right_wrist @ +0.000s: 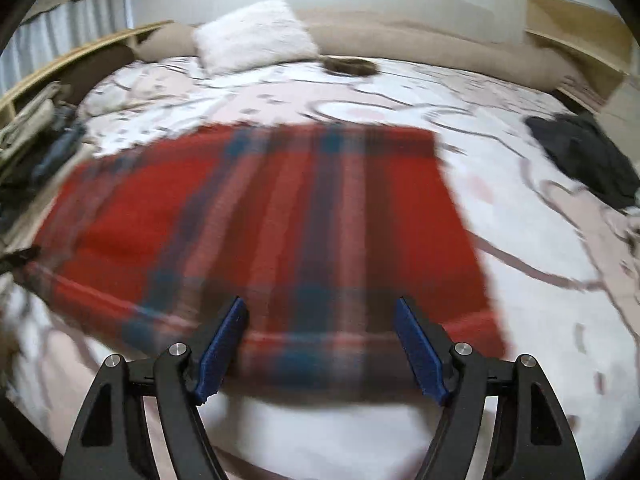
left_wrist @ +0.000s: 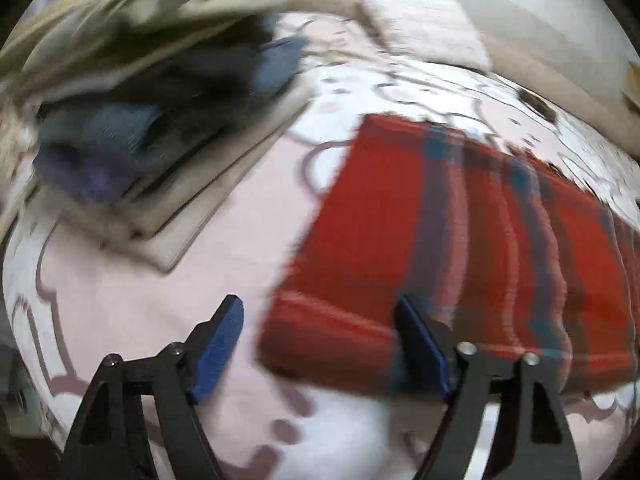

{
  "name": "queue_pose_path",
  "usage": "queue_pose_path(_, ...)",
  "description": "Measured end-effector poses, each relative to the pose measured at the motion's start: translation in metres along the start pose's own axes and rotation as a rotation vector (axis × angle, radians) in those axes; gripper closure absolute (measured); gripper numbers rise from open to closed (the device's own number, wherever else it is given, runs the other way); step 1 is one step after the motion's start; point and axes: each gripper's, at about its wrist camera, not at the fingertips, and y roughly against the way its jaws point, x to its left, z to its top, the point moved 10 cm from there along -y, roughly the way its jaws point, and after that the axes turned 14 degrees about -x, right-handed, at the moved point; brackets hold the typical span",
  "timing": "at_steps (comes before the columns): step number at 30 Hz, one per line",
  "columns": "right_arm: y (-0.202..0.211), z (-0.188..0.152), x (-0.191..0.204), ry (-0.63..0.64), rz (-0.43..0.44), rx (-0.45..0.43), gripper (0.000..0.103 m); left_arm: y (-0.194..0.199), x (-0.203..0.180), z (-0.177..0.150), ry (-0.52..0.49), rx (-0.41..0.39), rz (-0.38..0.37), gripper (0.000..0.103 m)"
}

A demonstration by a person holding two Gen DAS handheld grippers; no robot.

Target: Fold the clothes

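Flat on bed, red plaid cloth (right_wrist: pixel 260 216), long axis sideways, left gripper (left_wrist: pixel 320 348) released, right gripper (right_wrist: pixel 322 344) released.

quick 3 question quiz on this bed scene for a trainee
1. True or false: the red plaid garment lies flat on the bedsheet.
2. Which holds cloth: A left gripper, B right gripper, C neither?
3. What lies to the garment's left in the left wrist view?

Key: 1 true. 2 C, both stand open with nothing pinched. 3 a stack of folded clothes.
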Motion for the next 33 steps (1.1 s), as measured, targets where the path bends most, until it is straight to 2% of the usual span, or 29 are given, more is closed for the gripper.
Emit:
queue_pose_path(1, 0.003, -0.003, -0.011, -0.006, -0.015, 0.002, 0.027, 0.001, 0.003, 0.002, 0.026, -0.004, 0.003, 0.022)
queue_pose_path(4, 0.011, -0.006, -0.038, -0.039, -0.072, 0.01, 0.027, 0.013, -0.001, 0.013, 0.001, -0.076, 0.013, 0.024)
queue_pose_path(6, 0.03, -0.002, -0.054, -0.156, -0.061, -0.031, 0.027, 0.023, -0.013, 0.02, -0.024, -0.126, -0.026, 0.024)
queue_pose_path(11, 0.056, -0.004, -0.054, -0.48, 0.143, -0.014, 0.027, 0.061, -0.079, 0.035, -0.181, -0.292, -0.172, 0.024)
queue_pose_path(15, 0.054, -0.014, -0.052, -0.66, 0.234, 0.024, 0.028, 0.093, -0.146, 0.029, -0.32, -0.386, -0.317, 0.024)
queue_pose_path(17, 0.047, -0.016, -0.052, -0.755, 0.271, 0.045, 0.034, 0.112, -0.176, 0.018, -0.396, -0.418, -0.378, 0.024)
queue_pose_path(19, 0.042, -0.018, -0.052, -0.816, 0.29, 0.056, 0.035, 0.129, -0.203, 0.002, -0.464, -0.441, -0.428, 0.024)
queue_pose_path(23, 0.033, -0.015, -0.057, -0.878, 0.302, 0.072, 0.036, 0.146, -0.234, -0.033, -0.495, -0.387, -0.509, 0.024)
queue_pose_path(24, 0.03, -0.014, -0.059, -0.887, 0.298, 0.08, 0.036, 0.147, -0.24, -0.04, -0.496, -0.376, -0.513, 0.024)
queue_pose_path(26, 0.024, -0.017, -0.062, -0.876, 0.271, 0.104, 0.043, 0.15, -0.253, -0.055, -0.498, -0.358, -0.513, 0.024)
queue_pose_path(29, 0.016, -0.018, -0.065, -0.852, 0.245, 0.117, 0.046, 0.151, -0.272, -0.073, -0.501, -0.326, -0.531, 0.024)
queue_pose_path(33, 0.014, -0.02, -0.075, -0.878, 0.269, 0.104, 0.046, 0.164, -0.298, -0.085, -0.569, -0.351, -0.577, 0.024)
